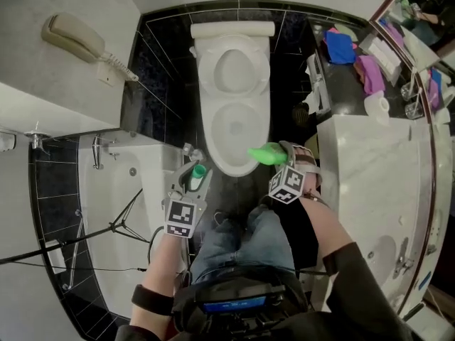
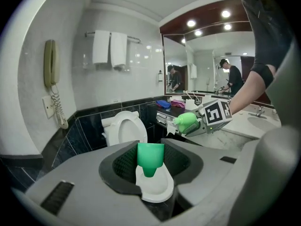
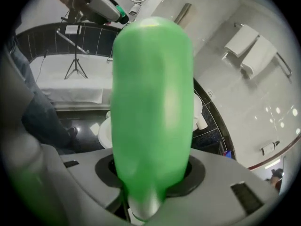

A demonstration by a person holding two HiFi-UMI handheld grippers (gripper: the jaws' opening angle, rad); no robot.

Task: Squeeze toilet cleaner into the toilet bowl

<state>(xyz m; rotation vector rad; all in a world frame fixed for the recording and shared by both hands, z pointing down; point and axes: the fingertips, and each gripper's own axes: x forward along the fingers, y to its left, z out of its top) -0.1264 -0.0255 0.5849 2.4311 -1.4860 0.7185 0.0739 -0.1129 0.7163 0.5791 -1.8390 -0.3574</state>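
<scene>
The white toilet [image 1: 207, 130] stands ahead with its lid up and its bowl uncovered; it also shows in the left gripper view [image 2: 123, 127]. My right gripper [image 1: 281, 160] is shut on the green cleaner bottle [image 1: 264, 153], which lies sideways over the bowl's near right rim. In the right gripper view the bottle [image 3: 153, 102] fills the middle between the jaws [image 3: 149, 192]. My left gripper [image 1: 196, 178], just left of the bowl's front, is shut on the green cap [image 1: 198, 170]. That cap [image 2: 150, 158] sits on a white piece between the pads.
A bathtub [image 1: 114, 212] with a tripod [image 1: 106, 226] lies to the left, under a wall phone [image 1: 71, 34]. To the right is a marble counter [image 1: 370, 169] with cloths [image 1: 341, 47], paper rolls and a sink. My jeans-clad legs [image 1: 242, 244] stand before the toilet.
</scene>
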